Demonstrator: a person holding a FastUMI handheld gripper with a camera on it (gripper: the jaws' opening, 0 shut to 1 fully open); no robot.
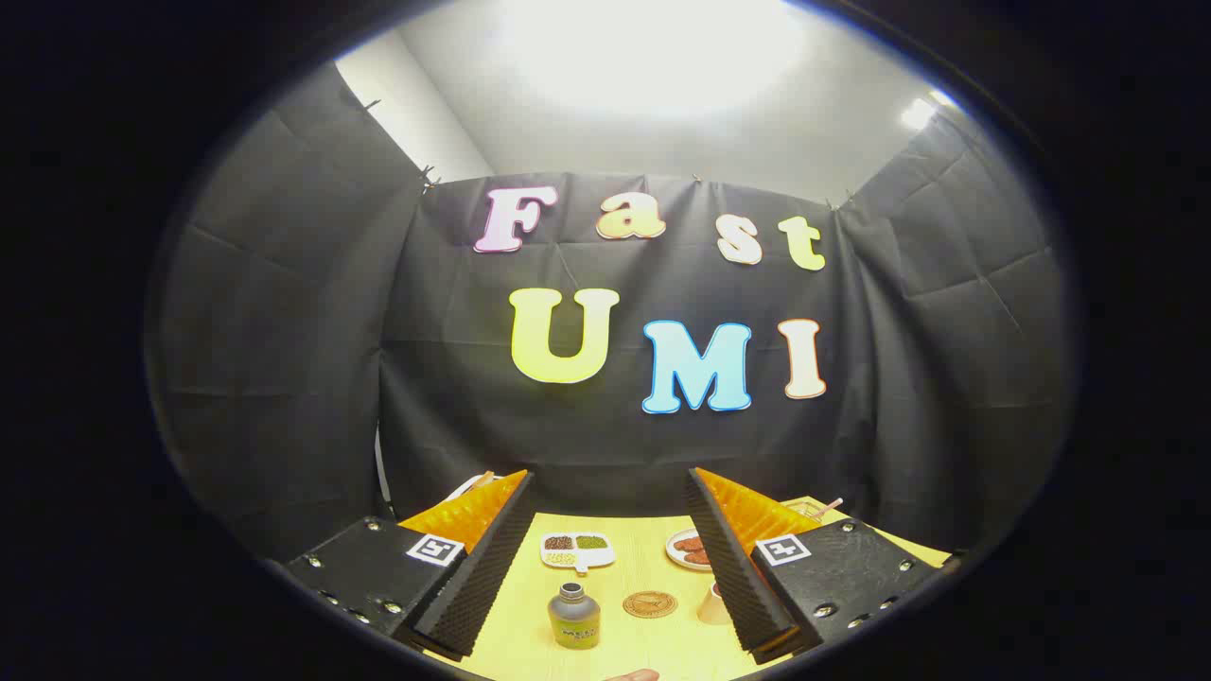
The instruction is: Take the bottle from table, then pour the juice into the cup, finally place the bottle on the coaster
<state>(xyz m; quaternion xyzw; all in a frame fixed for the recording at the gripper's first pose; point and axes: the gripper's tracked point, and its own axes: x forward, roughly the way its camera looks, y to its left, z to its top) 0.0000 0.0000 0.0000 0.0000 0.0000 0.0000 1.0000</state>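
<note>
Fingers spread wide over the table, nothing held yet; the bottle waits just ahead.

Nearest, the gripper [610, 558] hangs above the yellow table [653, 643] with its fingers far apart and nothing between them. Just ahead of them, and nearer the left finger, the small bottle [574, 617] stands upright with its cap on. A round coaster [650, 604] lies close beside the bottle, and the cup [713, 603] stands beyond that, partly hidden by the right finger. The grasp would likely go best by coming down low, shifting a little leftward to centre the bottle between the pads, and closing on the body rather than the cap (a low, square hold should keep it steady for tilting). Farther back sit a divided dish [577, 550] and a plate [689, 550].
</note>
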